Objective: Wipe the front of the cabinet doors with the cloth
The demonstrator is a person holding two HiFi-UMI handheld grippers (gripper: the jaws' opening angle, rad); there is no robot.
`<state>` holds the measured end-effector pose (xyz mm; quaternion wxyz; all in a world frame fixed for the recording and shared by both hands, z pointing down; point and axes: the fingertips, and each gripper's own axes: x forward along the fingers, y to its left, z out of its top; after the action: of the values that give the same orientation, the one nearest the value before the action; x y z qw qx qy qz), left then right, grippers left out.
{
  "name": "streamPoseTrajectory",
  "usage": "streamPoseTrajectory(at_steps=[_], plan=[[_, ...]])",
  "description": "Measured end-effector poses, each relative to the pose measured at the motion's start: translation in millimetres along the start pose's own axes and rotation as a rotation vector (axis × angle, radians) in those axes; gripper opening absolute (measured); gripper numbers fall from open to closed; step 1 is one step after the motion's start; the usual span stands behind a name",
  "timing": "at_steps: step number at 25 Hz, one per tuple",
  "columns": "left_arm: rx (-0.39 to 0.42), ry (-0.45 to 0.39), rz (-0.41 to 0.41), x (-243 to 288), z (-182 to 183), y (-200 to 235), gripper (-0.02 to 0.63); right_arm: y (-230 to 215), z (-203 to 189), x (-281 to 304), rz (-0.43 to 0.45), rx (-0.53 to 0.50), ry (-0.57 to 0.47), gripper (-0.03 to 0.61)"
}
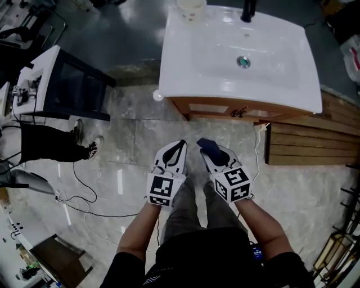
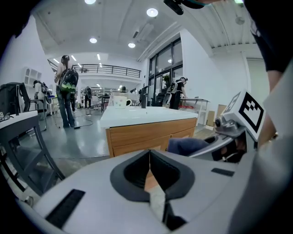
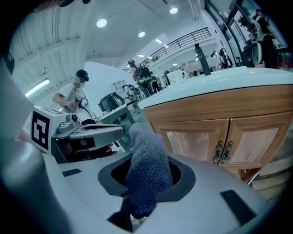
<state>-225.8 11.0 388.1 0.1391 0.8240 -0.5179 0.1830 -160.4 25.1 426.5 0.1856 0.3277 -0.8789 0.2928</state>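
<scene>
The right gripper (image 1: 215,156) clamps a dark blue cloth (image 3: 145,173), most of it bunched out past the jaws. The left gripper (image 1: 175,147) hangs beside it, its jaws pressed together on nothing. Both are well short of the wooden cabinet doors (image 3: 194,142) under the white sink top (image 1: 292,84) (no wiping yet). The risk ahead is that the paired metal handles (image 3: 222,153) snag the loose cloth and drag it free, or that the hard jaws knock the wood.

The left gripper (image 1: 179,145) and right gripper (image 1: 209,151) sit side by side before the cabinet doors (image 3: 219,141), with the cloth (image 3: 145,169) between the right one's jaws. The sink (image 1: 242,56) lies on top of the cabinet, with a cup (image 1: 191,8) at its back left corner. A table (image 1: 62,84) stands well to its left.
</scene>
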Motion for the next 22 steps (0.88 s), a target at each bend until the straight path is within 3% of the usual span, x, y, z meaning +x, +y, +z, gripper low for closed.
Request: streamPoseTrajectory(at_steps=[16, 22], plan=[[-0.019, 0.011, -0.056, 24.7, -44.7, 77.3, 0.008, -6.7, 12.4, 117.4, -0.091, -0.015, -0.062, 0.106], [-0.050, 0.016, -0.024, 36.9, -55.8, 109.6, 0.008, -15.9, 18.1, 152.0, -0.117, -0.015, -0.063, 0.106]])
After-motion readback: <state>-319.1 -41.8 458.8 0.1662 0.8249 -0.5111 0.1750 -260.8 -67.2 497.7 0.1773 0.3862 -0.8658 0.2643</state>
